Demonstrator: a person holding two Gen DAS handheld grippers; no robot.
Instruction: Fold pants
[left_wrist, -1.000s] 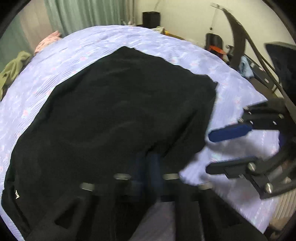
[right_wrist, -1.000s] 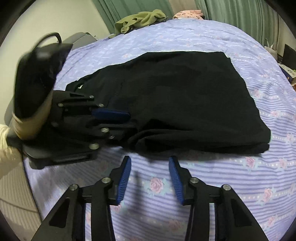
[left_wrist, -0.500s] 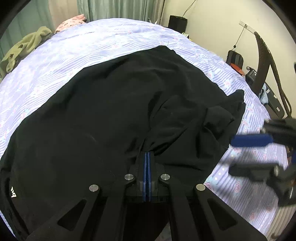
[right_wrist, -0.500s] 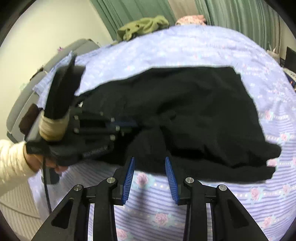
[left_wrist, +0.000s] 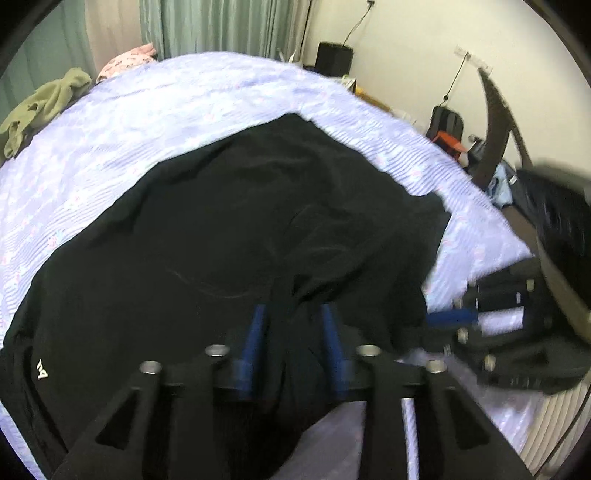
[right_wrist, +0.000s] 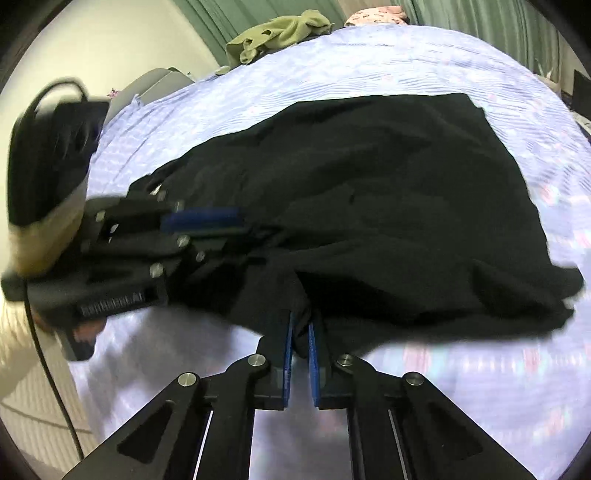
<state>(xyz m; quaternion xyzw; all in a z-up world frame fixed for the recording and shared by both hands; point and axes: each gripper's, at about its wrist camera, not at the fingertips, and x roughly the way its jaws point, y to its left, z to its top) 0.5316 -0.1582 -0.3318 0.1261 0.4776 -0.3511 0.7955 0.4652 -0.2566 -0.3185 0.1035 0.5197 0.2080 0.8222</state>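
Black pants (left_wrist: 240, 221) lie spread over a lavender flowered bed sheet (left_wrist: 184, 96), with a small white logo near the left edge. My left gripper (left_wrist: 292, 314) sits at the near edge of the cloth. Its jaws are opening, and a loose ridge of black cloth lies between the blue pads. In the right wrist view the pants (right_wrist: 369, 184) reach across the bed sheet (right_wrist: 369, 66). My right gripper (right_wrist: 300, 321) is shut on a fold of their near edge. The left gripper (right_wrist: 236, 225) shows there at the left, and the right gripper (left_wrist: 443, 325) is blurred at the right of the left wrist view.
A green garment (right_wrist: 277, 33) and a pink one (right_wrist: 376, 14) lie at the far end of the bed by green curtains. A black box (left_wrist: 334, 59) and a bag (left_wrist: 447, 125) stand along the wall. A cream sleeve (right_wrist: 11, 332) shows at the left edge.
My left gripper, shut on the cloth before, now stands with its pads apart. My right gripper has moved in to the pants' near edge and shut on a fold.
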